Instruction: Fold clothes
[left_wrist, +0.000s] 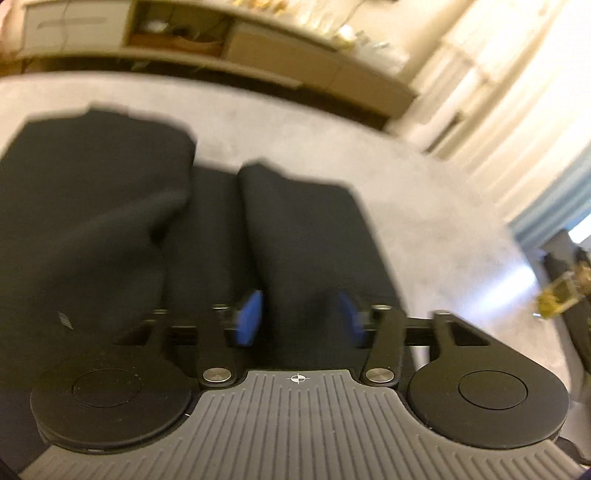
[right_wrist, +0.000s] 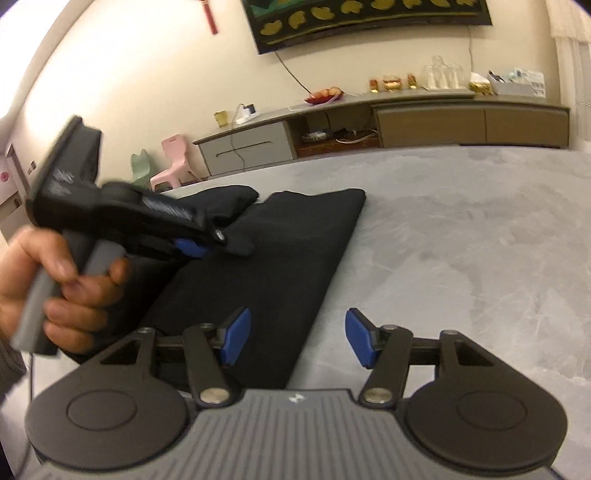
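A black garment (left_wrist: 92, 206) lies partly folded on the grey table (left_wrist: 424, 221), with a raised fold running down its middle. My left gripper (left_wrist: 301, 319) stands open over it. The fold passes between its blue pads (left_wrist: 251, 317), and I see no pinch on it. In the right wrist view the same garment (right_wrist: 280, 258) tapers toward me on the table (right_wrist: 461, 240). My right gripper (right_wrist: 299, 341) is open at the garment's near right edge, left finger over the cloth, right finger over bare table. A hand (right_wrist: 74, 295) holds the left gripper (right_wrist: 207, 243) above the garment's left part.
A long low cabinet (right_wrist: 432, 122) with small items on top runs along the far wall. A pink chair (right_wrist: 173, 162) and a green chair (right_wrist: 140, 166) stand beyond the table's far left corner. Pale curtains (left_wrist: 498, 110) hang on the right.
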